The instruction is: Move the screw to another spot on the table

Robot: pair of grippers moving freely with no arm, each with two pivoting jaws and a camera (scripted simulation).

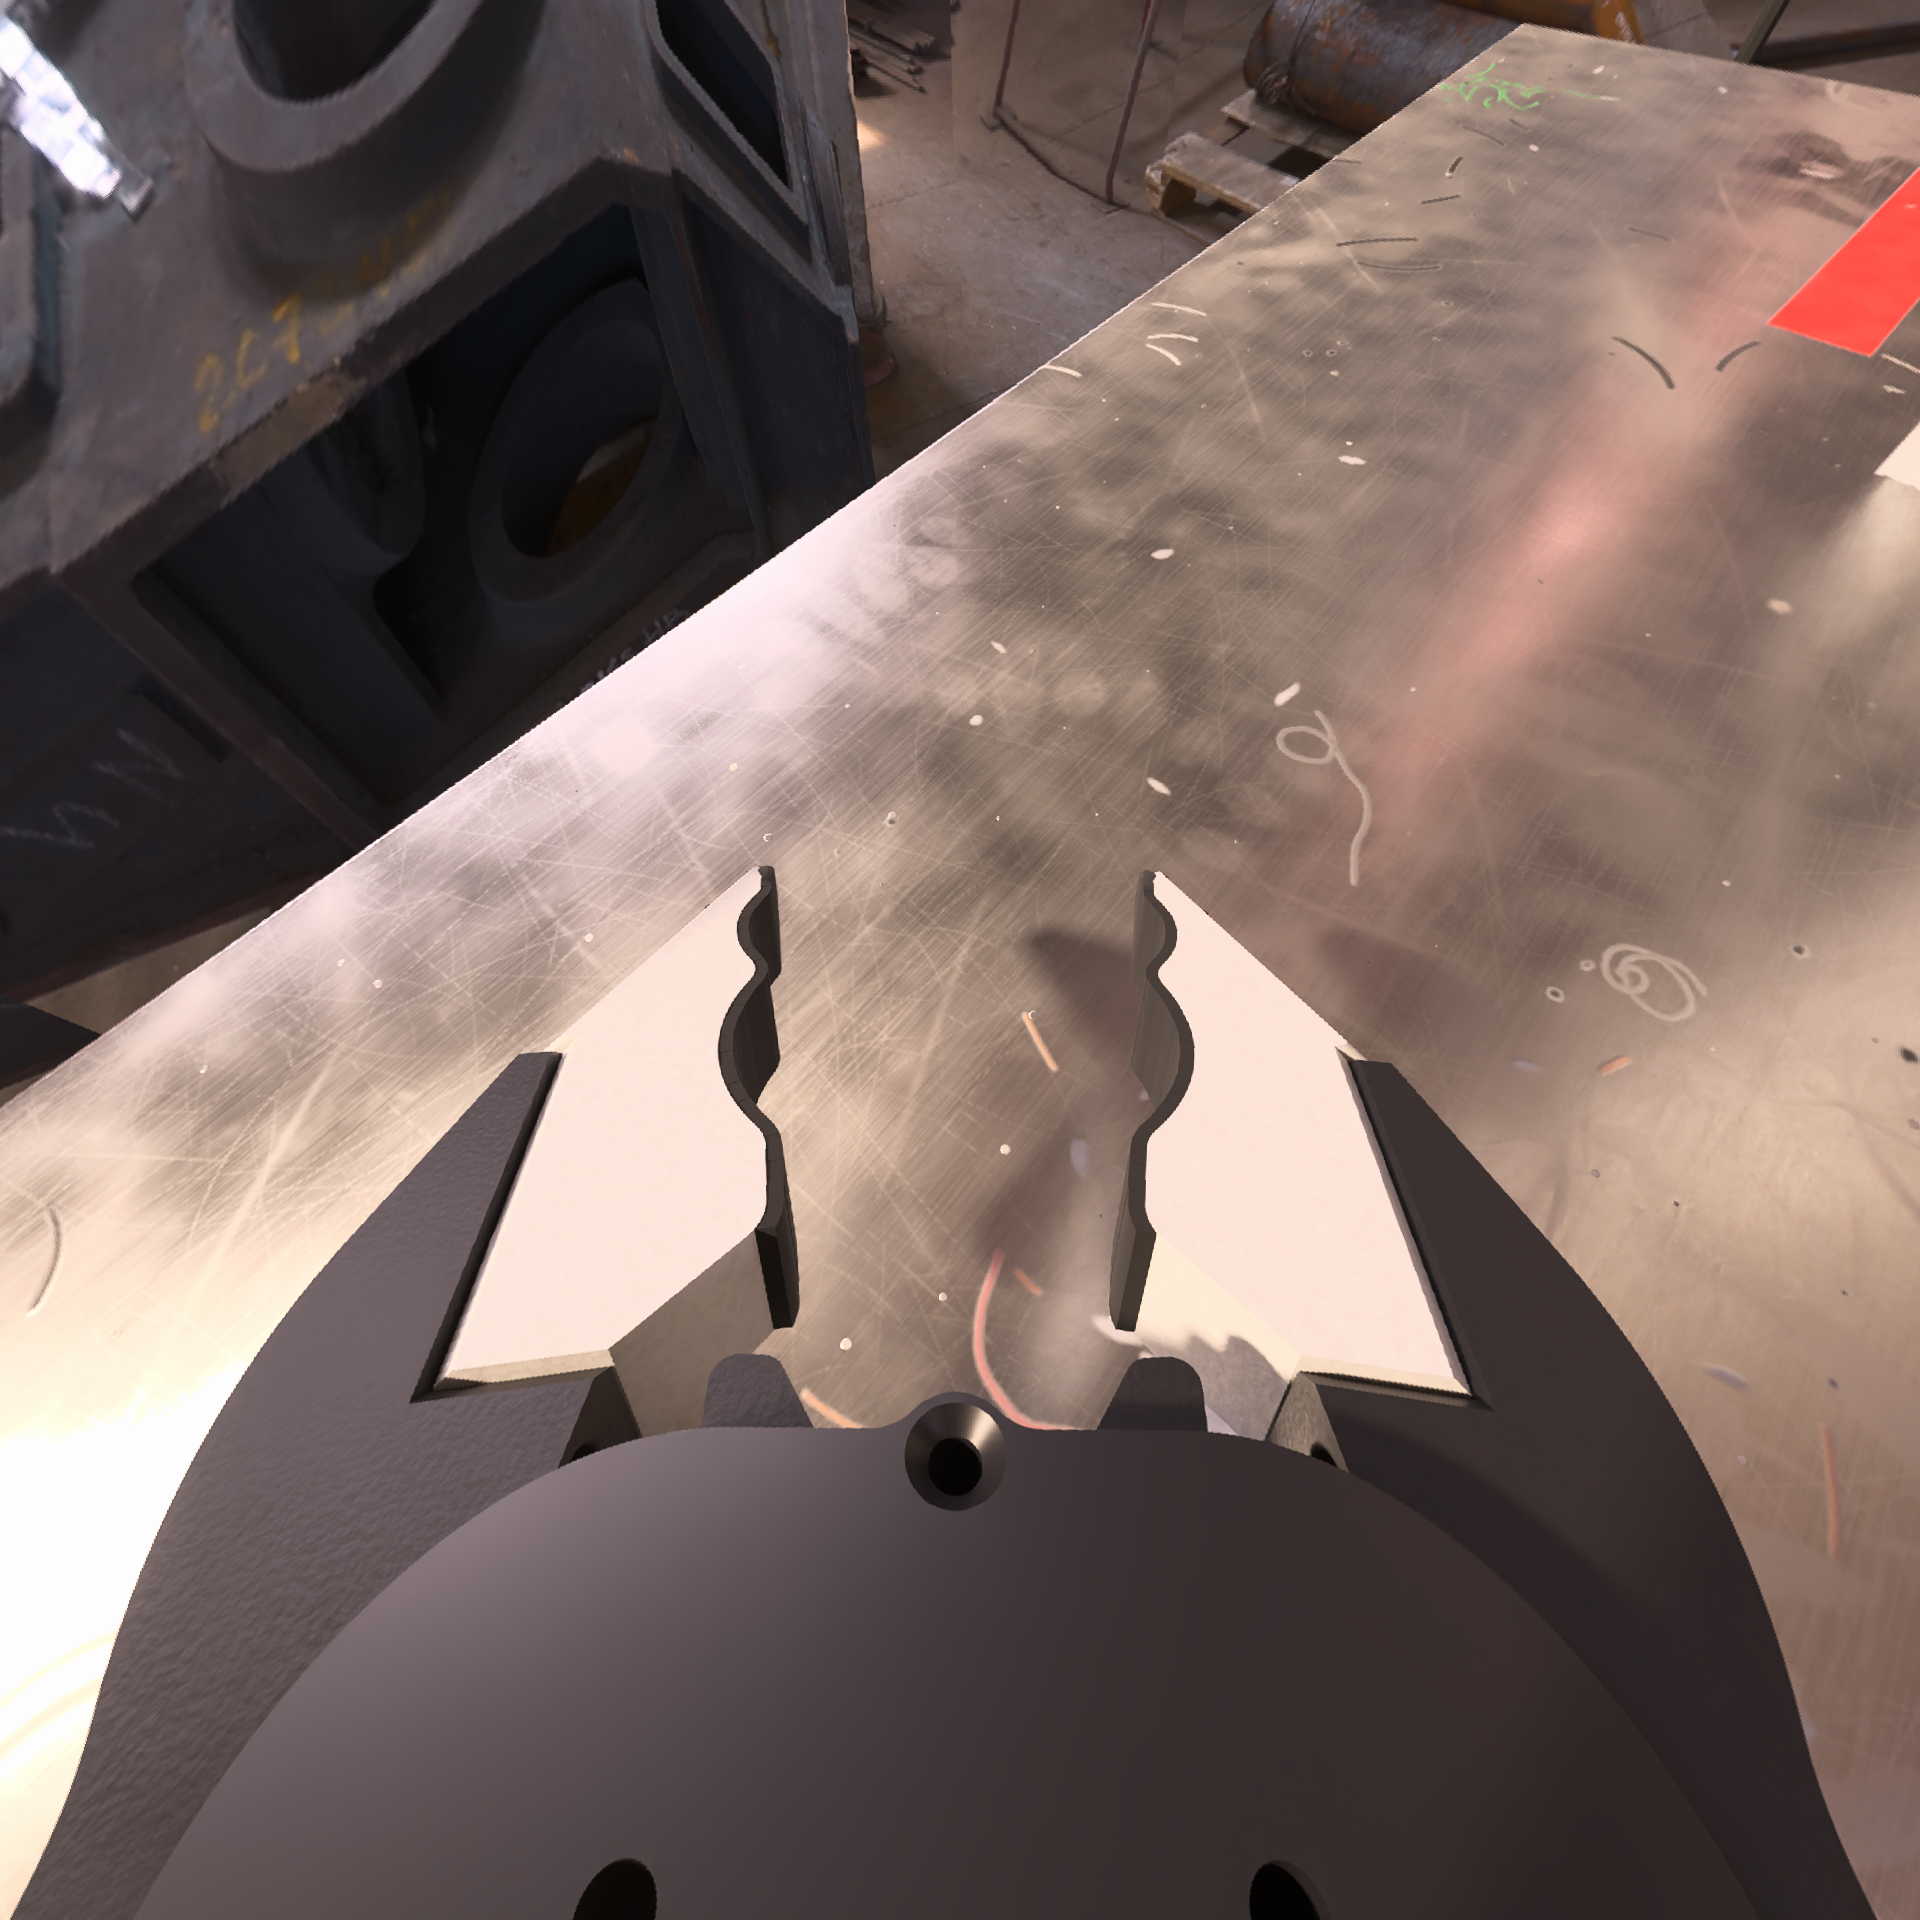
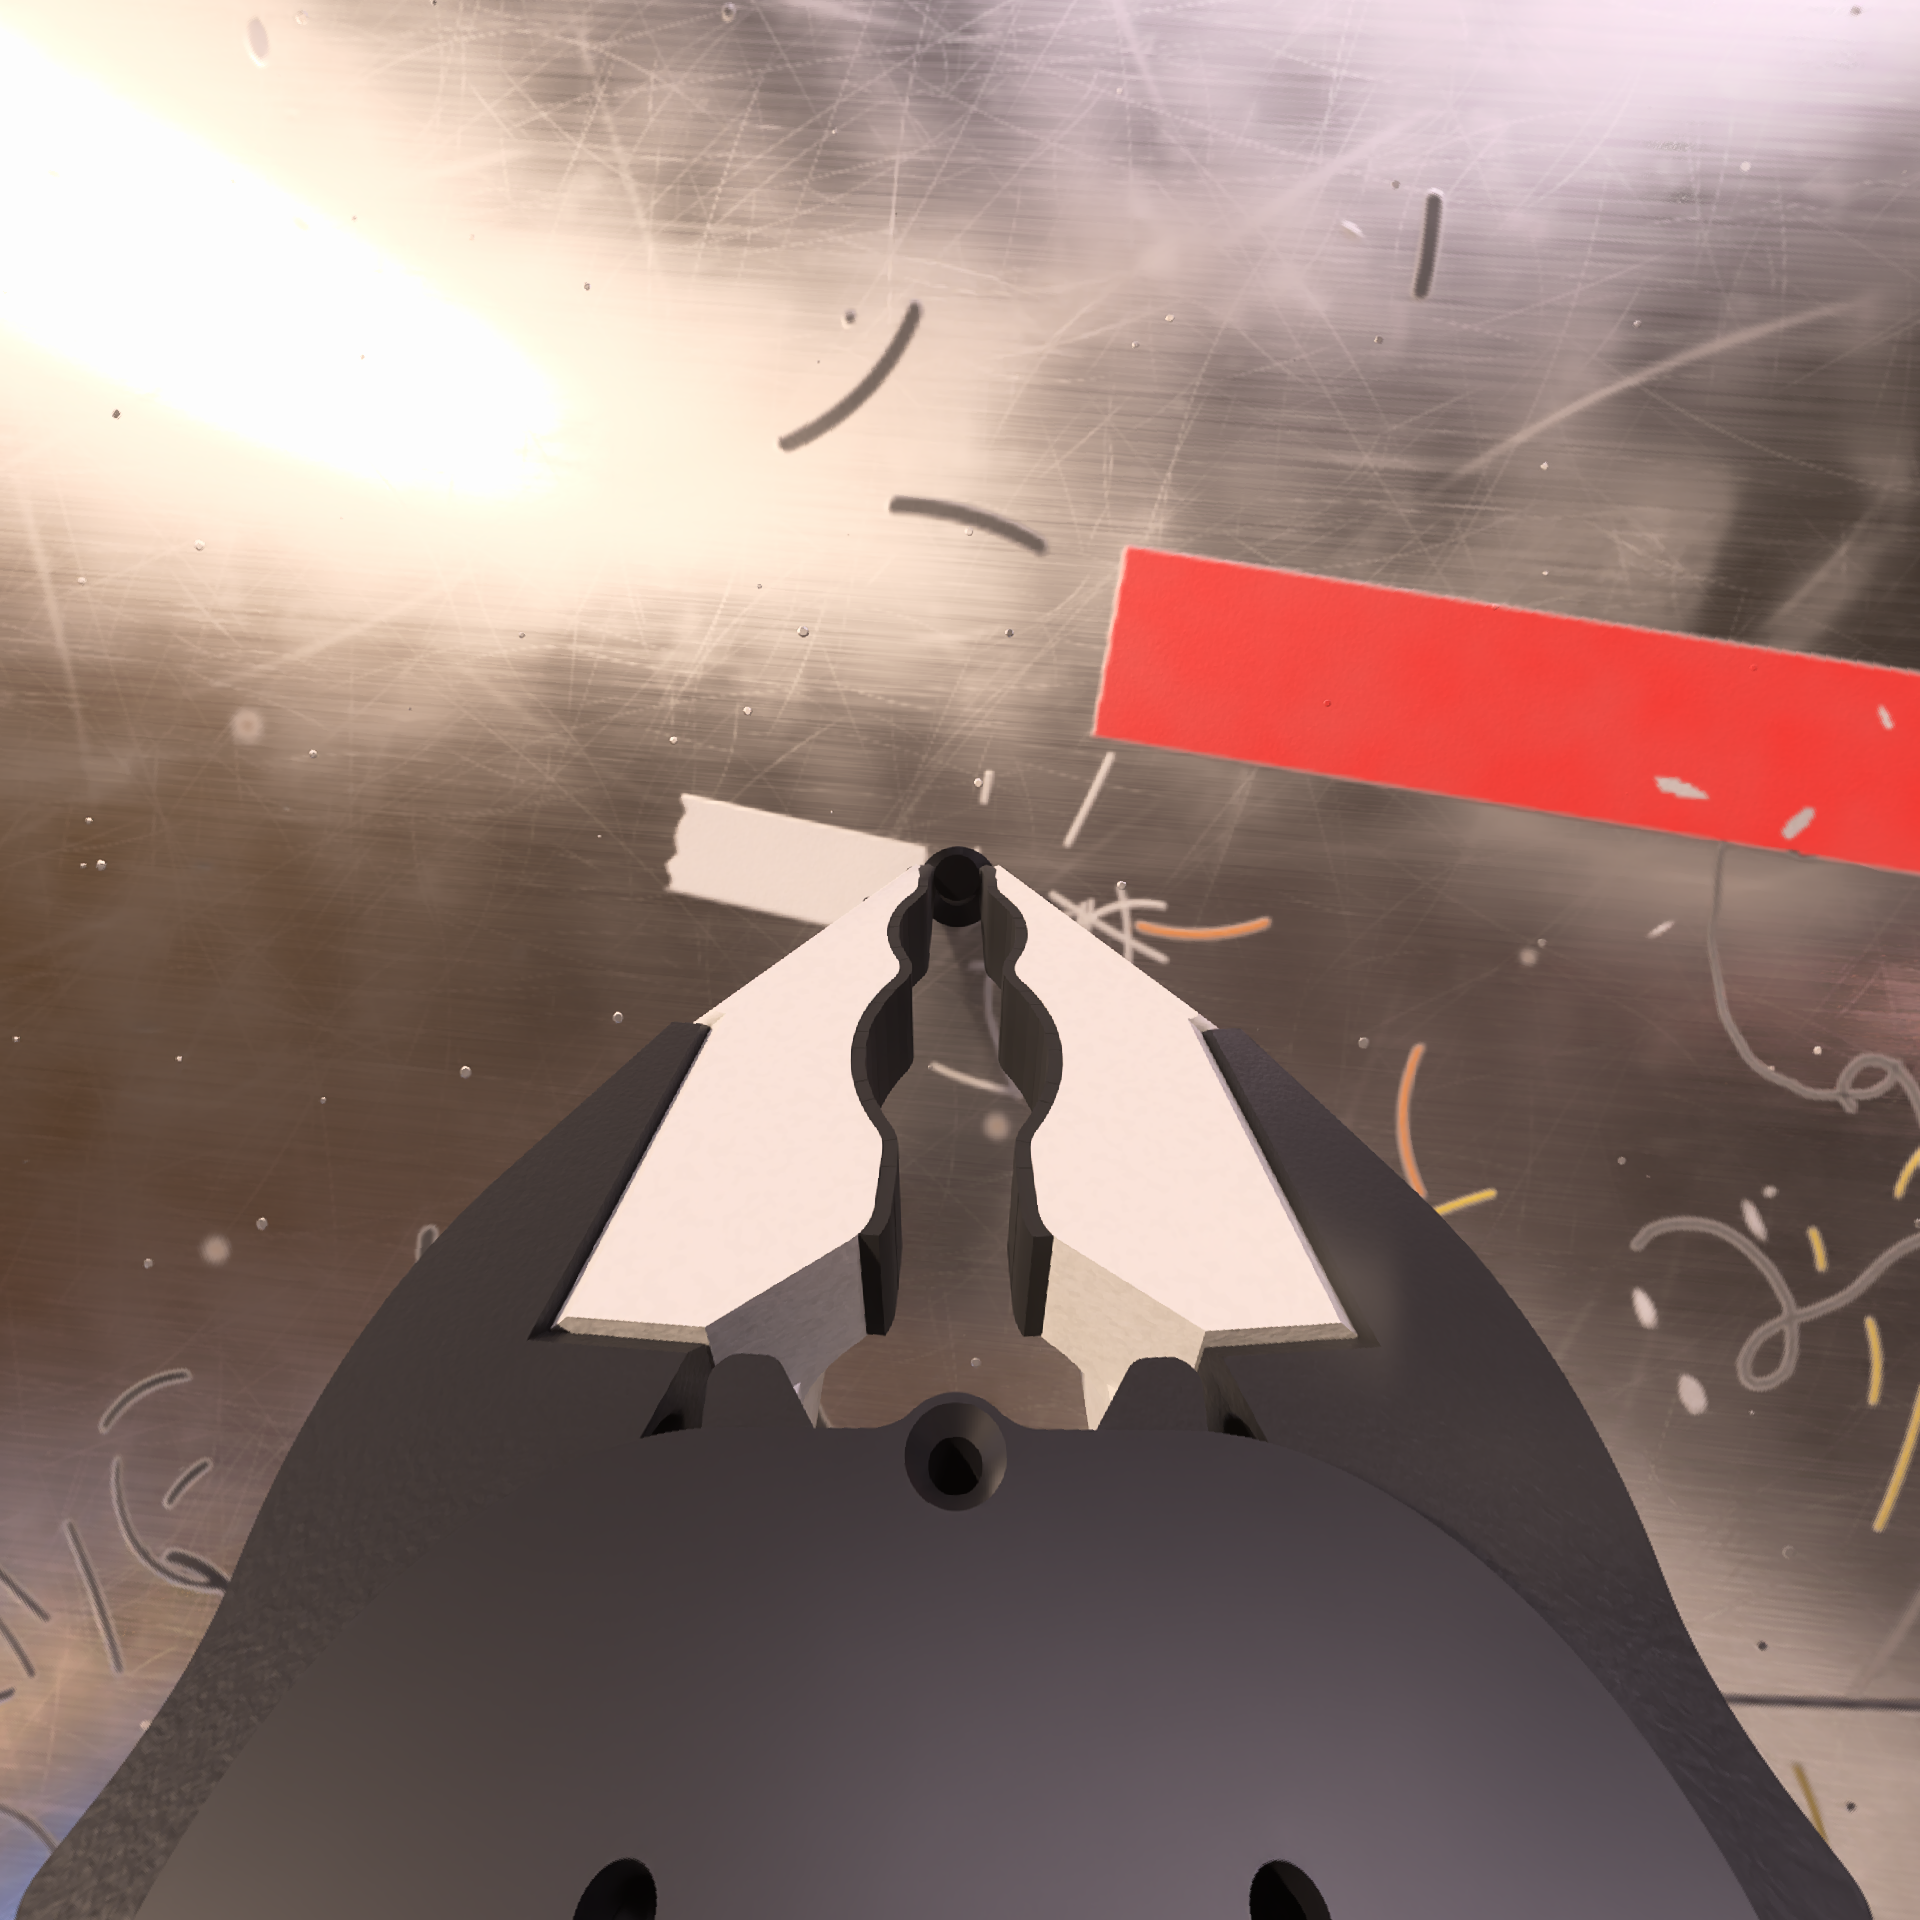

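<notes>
In the right wrist view a small black screw (image 2: 956, 883) sits pinched between the tips of my right gripper (image 2: 957, 902), which is shut on it over the scratched metal table (image 2: 520, 831). I cannot tell whether the screw touches the table. In the left wrist view my left gripper (image 1: 958, 894) is open and empty, held above the table (image 1: 1351, 623) near its left edge. The screw does not show in the left wrist view.
A red strip of tape (image 2: 1507, 707) lies on the table right of the screw and shows at the far right in the left wrist view (image 1: 1860, 281). A white piece of tape (image 2: 790, 862) lies just left of the right fingertips. Large dark machine castings (image 1: 416, 416) stand beyond the table's left edge.
</notes>
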